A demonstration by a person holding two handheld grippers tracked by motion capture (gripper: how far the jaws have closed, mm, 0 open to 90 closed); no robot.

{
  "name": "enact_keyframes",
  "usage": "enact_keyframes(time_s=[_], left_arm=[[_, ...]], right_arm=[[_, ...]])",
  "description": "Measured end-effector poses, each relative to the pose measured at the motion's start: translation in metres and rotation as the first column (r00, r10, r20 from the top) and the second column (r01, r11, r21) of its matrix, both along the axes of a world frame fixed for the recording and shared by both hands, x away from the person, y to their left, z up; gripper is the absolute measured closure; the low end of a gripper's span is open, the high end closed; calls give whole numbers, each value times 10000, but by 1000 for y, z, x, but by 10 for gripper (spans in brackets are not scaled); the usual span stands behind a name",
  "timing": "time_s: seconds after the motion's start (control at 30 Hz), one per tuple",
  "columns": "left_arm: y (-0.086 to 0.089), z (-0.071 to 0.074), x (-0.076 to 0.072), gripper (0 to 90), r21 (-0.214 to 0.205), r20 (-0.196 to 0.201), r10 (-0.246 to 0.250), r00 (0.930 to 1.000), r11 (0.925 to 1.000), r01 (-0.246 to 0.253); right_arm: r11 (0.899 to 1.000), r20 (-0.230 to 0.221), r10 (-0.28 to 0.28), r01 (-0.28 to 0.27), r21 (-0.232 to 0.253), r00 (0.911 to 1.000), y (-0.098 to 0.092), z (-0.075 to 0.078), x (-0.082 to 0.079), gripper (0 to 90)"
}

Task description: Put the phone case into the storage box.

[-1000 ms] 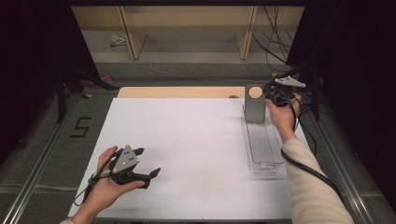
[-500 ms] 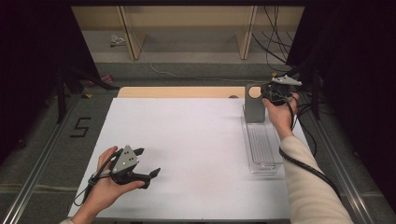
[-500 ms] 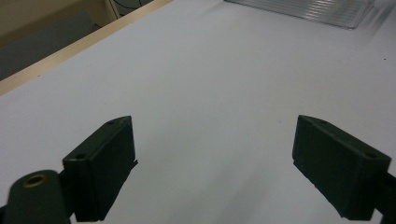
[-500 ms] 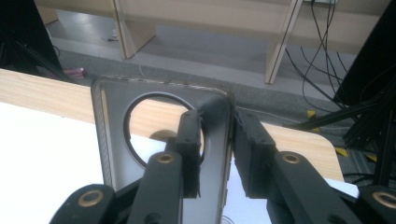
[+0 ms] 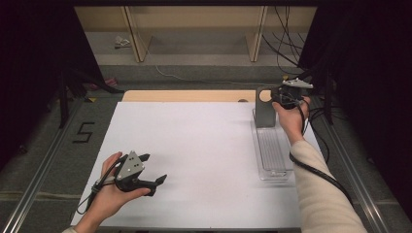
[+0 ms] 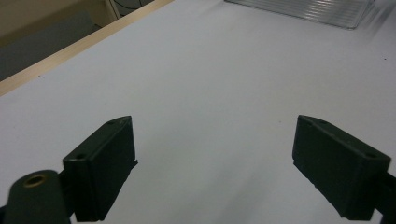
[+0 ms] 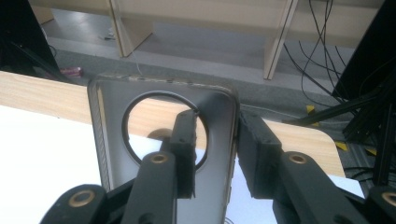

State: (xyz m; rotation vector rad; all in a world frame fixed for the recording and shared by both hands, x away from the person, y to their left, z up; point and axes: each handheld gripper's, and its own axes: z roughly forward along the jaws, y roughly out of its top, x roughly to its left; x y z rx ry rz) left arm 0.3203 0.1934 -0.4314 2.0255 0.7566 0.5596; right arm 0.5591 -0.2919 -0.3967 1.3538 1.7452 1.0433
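Near the front left of the white table (image 5: 194, 141): the left gripper (image 5: 154, 179), held in the left hand (image 5: 109, 194), low over bare surface and pointed toward the right. Jaws spread wide, nothing between them; in the left gripper view, just white tabletop between the 2 black pads (image 6: 105, 163), with the ribbed edge of the clear tray (image 6: 303, 7) far off at the top.

Across the middle: plain white surface, with a strip of light wood (image 5: 184, 95) along the far edge.

At the right: the clear tray (image 5: 272, 155) lying lengthwise, and at its far end the grey metal plate (image 5: 264, 114) standing upright, with a round hole through its upper part. Right there, the right gripper (image 7: 215, 154), in the right hand (image 5: 291, 119), with 1 jaw reaching through the plate's face side and the other outside its right edge. Jaws just been opening, astride that edge of the plate; gap visible, pads no longer pressing on it.
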Motion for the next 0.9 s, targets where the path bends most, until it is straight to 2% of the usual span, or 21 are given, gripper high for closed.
enact_keyframes(time_s=[0.53,0.9], left_arm=[[-1,1,0,130,9,1,-18,10000,10000,18],[-1,1,0,130,29,12,-18,10000,10000,18]], right_arm=[[9999,-43,-127,128,67,9999,-1,0,-1,642],[9995,128,-257,254,194,9996,-1,2,-6,489]])
